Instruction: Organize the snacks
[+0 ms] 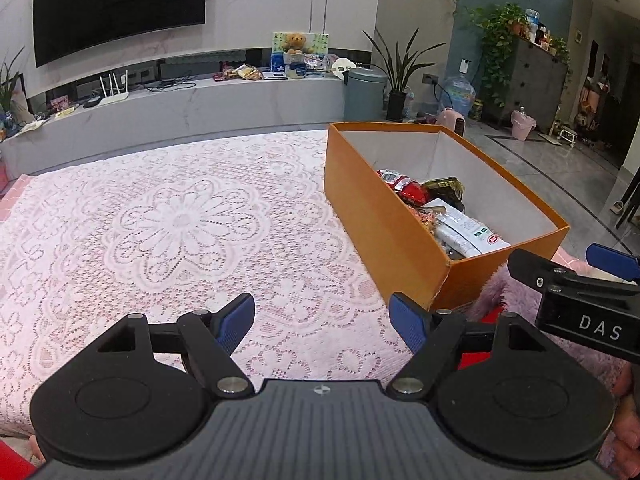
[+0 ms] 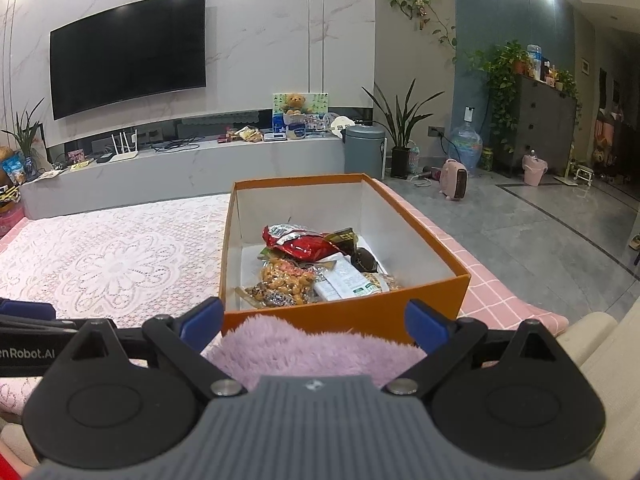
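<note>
Ahead of right claw (image 2: 314, 326), snacks (image 2: 316, 264) sit w/in orange box (image 2: 344, 312) (both claws wide open, empty).

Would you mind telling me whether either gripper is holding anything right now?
Nothing is held: the left gripper and right gripper both have open, empty jaws.

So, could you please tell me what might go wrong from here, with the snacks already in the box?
1. The orange cardboard box sits at the table's right edge, near the corner; a nudge could tip it off.
2. The open left claw hangs low over the white lace tablecloth; a fingertip might snag it.
3. The open right claw is close over the fluffy lilac fabric, which could catch between its fingers.
</note>
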`<state>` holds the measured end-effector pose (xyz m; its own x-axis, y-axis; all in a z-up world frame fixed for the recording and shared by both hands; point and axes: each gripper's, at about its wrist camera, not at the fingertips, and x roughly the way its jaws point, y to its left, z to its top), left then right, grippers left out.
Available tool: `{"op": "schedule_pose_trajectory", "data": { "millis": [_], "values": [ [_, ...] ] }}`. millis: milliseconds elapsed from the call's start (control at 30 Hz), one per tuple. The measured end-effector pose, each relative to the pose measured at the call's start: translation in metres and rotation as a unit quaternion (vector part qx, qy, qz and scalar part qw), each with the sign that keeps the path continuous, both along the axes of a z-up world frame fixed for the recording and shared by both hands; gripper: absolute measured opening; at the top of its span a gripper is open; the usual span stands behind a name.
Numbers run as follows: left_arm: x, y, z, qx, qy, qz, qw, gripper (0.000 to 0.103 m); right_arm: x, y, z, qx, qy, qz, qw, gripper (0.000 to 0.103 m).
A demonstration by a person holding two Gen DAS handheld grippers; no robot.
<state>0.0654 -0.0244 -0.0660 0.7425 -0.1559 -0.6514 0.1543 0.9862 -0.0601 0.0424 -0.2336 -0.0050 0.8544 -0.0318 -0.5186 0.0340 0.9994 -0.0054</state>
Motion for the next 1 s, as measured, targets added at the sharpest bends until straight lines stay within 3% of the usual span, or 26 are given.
{"op": "schedule_pose_trajectory", "data": {
  "millis": [1000],
  "values": [
    [-0.0022,0.0024,0.0041,-0.016,-0.002,0.009,0.9998,0.090,-0.0022,0.0028,-0.0005,-0.008,-0.006,0.000,1.000,0.095]
  ]
}}
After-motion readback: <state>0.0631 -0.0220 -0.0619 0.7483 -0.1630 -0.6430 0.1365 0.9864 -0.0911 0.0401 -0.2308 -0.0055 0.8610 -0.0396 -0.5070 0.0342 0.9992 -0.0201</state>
